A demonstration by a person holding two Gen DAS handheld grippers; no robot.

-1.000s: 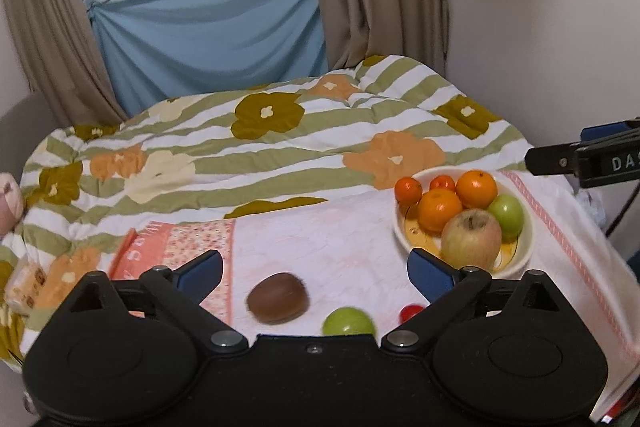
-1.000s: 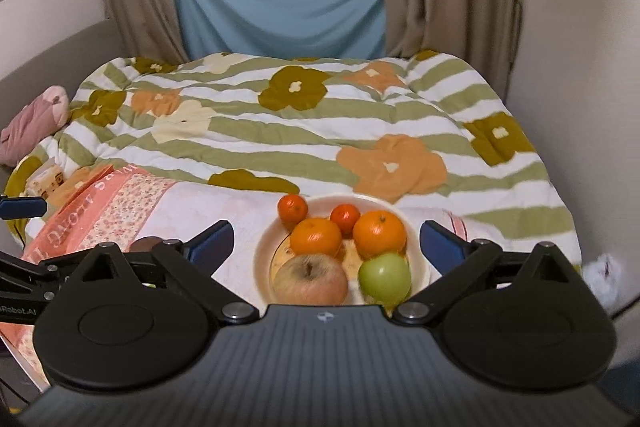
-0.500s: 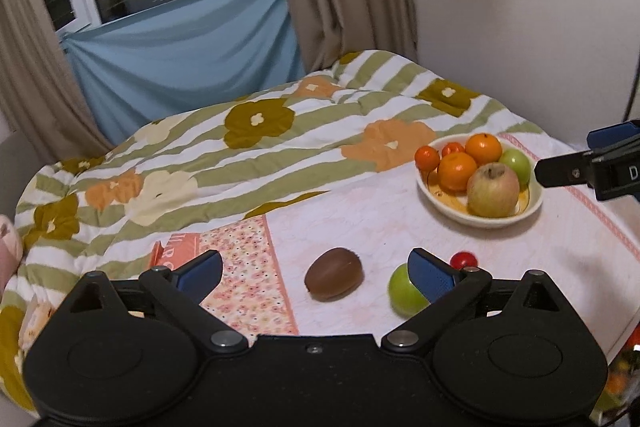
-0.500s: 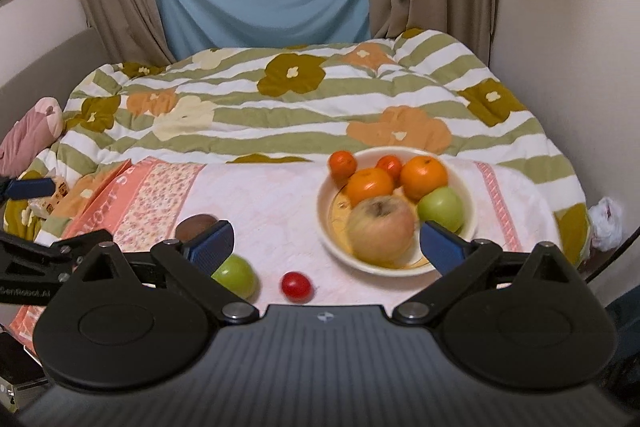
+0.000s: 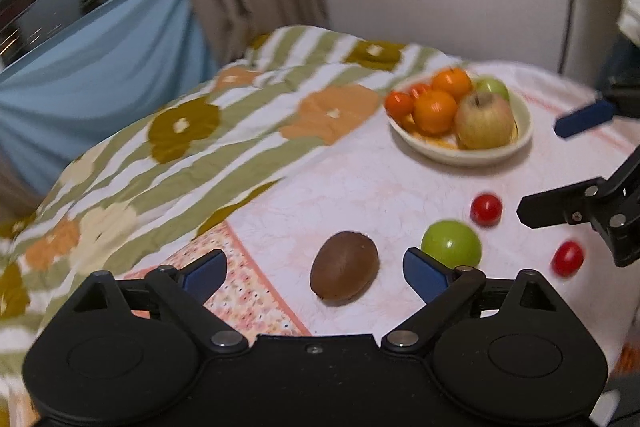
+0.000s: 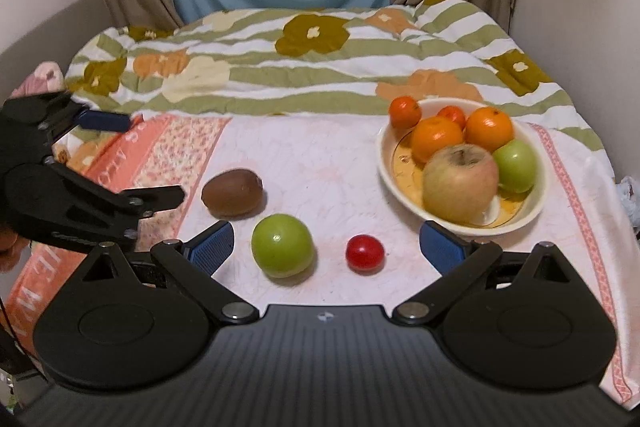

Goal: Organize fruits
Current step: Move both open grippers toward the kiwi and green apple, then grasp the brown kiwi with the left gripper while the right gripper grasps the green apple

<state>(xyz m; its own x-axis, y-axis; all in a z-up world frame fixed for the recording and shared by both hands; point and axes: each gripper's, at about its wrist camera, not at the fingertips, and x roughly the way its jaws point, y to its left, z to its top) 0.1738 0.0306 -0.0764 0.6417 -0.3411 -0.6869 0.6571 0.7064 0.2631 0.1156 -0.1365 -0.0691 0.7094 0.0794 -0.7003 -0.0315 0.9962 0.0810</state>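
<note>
Your left gripper [image 5: 314, 273] has just been closing a little but is released with nothing pinched, the kiwi [image 5: 344, 270] low in the frame between its jaws; your right gripper [image 6: 326, 245] is also wide and empty. If you close off-centre, the kiwi may roll against the green apple [image 5: 451, 245]. Compared with a second ago, both fruits look nearer, and the bowl [image 5: 520, 139] sits higher right.

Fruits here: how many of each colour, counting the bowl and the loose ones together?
Orange fruits: 4
Green apples: 2
Small red fruits: 2
Brown kiwi: 1
Yellow-pink apple: 1
Total: 10
</note>
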